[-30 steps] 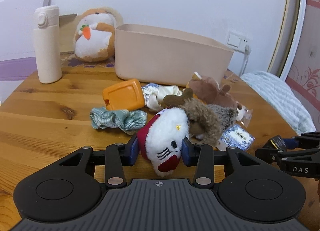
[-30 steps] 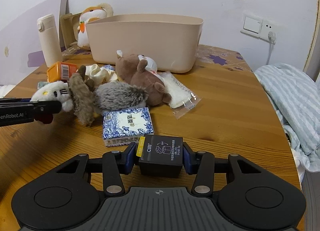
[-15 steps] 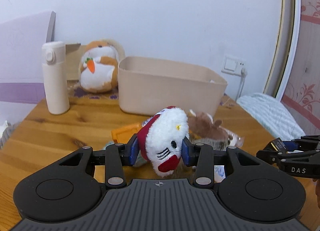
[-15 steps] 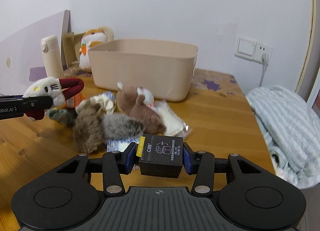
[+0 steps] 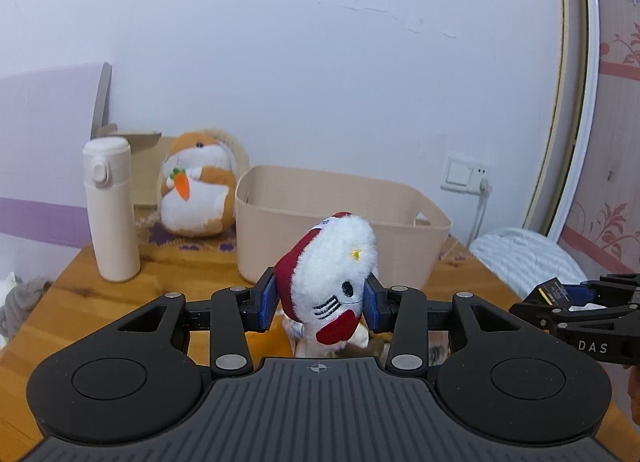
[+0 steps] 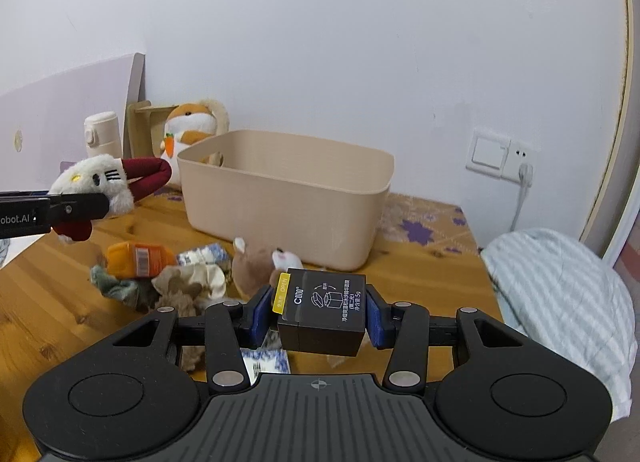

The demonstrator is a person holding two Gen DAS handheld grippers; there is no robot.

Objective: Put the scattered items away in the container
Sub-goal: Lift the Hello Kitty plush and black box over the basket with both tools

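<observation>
Now both grippers are carrying loads above the desk: the left gripper is clamping a white-and-red plush cat, and the right gripper is squeezing a small black box. Neither item is over the beige container yet; it is sitting farther back, near the wall. For a clean drop, each gripper probably needs to be travelling forward until its load is hanging inside the rim, then releasing low. Going one at a time should avoid a collision. The remaining pile is lying just in front of the container.
</observation>
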